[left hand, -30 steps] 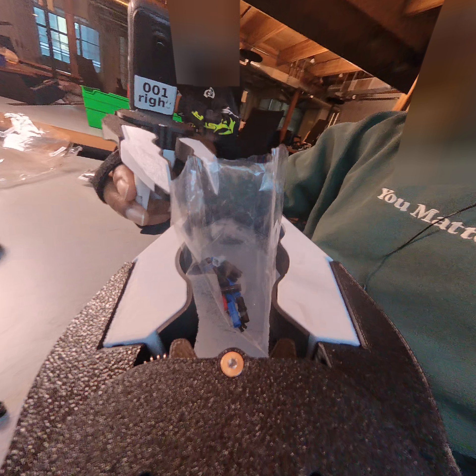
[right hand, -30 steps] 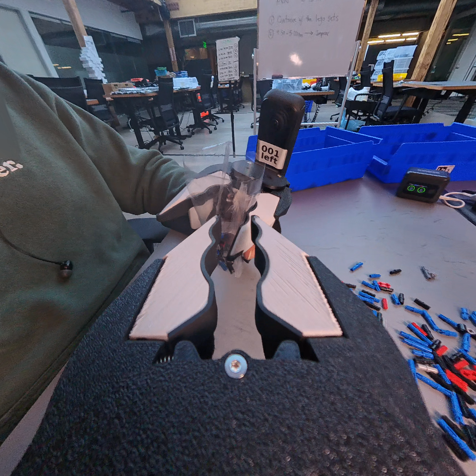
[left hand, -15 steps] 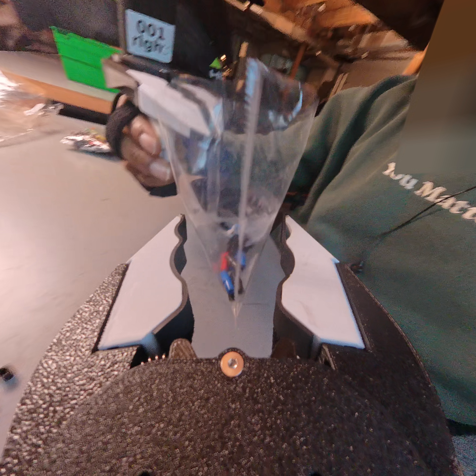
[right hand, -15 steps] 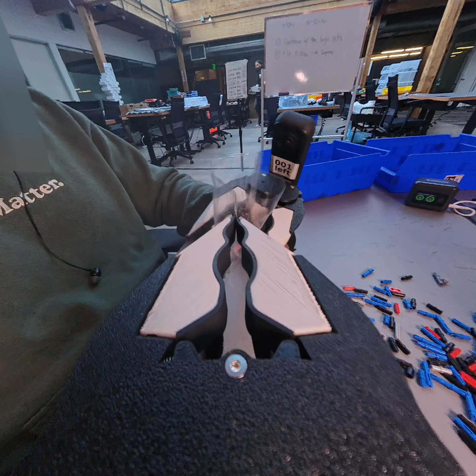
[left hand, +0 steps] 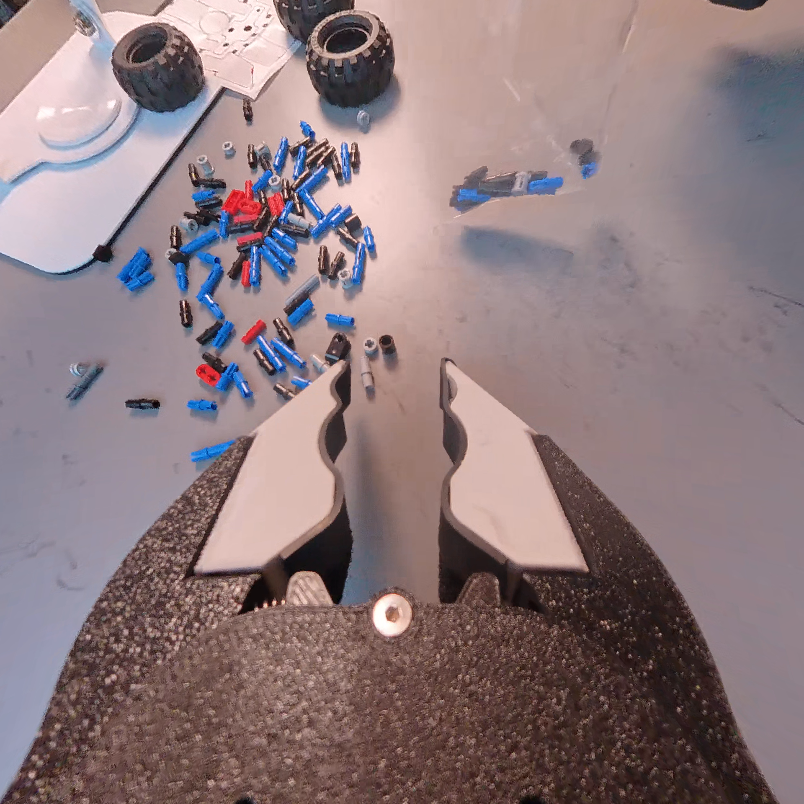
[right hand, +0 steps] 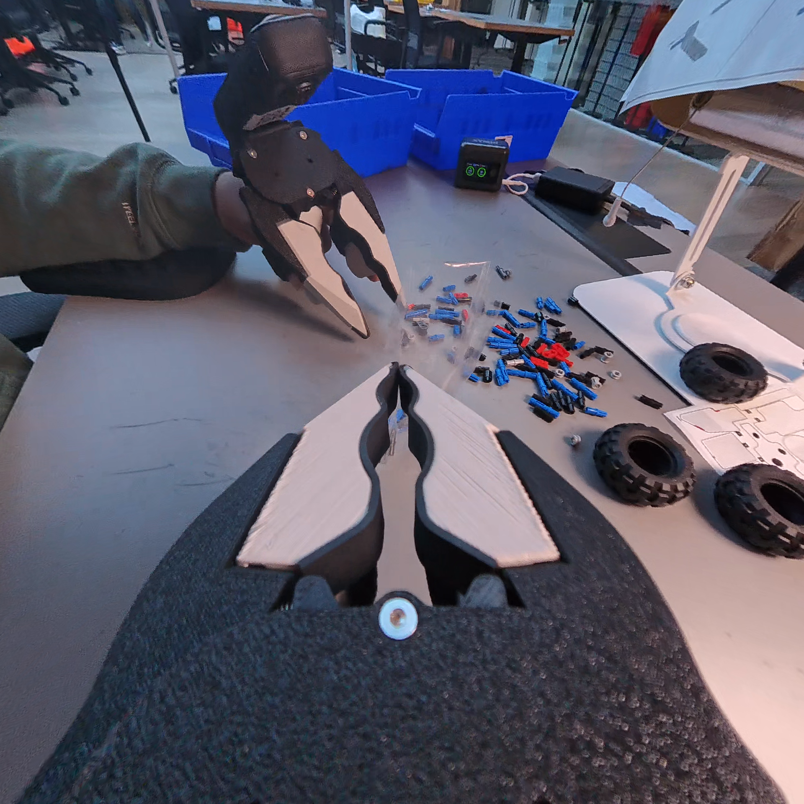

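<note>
Both grippers now face the table, right gripper [right hand: 398, 370] pinching the clear bag [right hand: 439, 343], left gripper's [left hand: 395, 367] jaws parted, empty.

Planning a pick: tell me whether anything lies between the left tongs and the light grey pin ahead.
Nothing visible does: the light grey pin lies on the table right at the tips of the open left tongs.
</note>
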`<state>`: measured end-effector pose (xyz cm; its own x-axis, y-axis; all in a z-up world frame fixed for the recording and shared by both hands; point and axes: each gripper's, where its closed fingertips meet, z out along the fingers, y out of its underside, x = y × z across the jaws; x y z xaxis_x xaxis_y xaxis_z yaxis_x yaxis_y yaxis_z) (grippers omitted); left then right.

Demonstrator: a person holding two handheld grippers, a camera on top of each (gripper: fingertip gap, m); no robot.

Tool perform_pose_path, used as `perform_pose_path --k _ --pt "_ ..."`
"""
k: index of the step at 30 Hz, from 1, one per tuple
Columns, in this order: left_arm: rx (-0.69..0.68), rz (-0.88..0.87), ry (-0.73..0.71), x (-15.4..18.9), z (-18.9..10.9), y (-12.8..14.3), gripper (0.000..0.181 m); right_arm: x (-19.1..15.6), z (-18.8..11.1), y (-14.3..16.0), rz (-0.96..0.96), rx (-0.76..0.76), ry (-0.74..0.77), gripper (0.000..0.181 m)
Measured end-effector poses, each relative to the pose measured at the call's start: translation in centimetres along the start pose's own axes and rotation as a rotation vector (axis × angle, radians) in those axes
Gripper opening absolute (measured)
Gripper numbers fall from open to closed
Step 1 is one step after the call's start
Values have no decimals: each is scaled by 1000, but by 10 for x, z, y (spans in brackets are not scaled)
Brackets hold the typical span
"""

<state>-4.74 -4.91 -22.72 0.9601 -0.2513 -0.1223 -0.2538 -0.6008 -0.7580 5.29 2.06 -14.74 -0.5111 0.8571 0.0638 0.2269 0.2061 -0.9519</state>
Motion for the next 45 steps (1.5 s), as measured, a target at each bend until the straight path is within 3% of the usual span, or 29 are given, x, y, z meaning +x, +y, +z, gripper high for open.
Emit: perform_pose_path --k 6,12,16,23,27,32,38,42,45 --pt "-47 18 -8 -2 19 -2 26 -6 -2 -1 -14 4 -19 0" --pt "-64 19 -23 -7 22 -2 5 -23 5 -3 -38 15 -91 0" --pt "-52 46 -15 -7 19 -9 0 -29 8 -2 -41 12 -108 0" --pt "351 4 156 22 -48 -114 0 -33 15 -3 -39 11 -120 0" --pt "348 61 265 50 -54 -136 0 -38 19 -2 -45 4 -131 0" --pt "290 45 308 56 -44 -126 11 -38 19 -2 -44 5 -129 0" --pt "322 -10 289 39 -53 -117 21 -35 18 -1 -39 7 -123 0" --pt "88 -34 192 12 -37 -56 23 -29 13 1 -43 0 -104 0" --pt "-75 -67 178 11 -19 -13 23 -23 10 2 -28 1 -92 0"
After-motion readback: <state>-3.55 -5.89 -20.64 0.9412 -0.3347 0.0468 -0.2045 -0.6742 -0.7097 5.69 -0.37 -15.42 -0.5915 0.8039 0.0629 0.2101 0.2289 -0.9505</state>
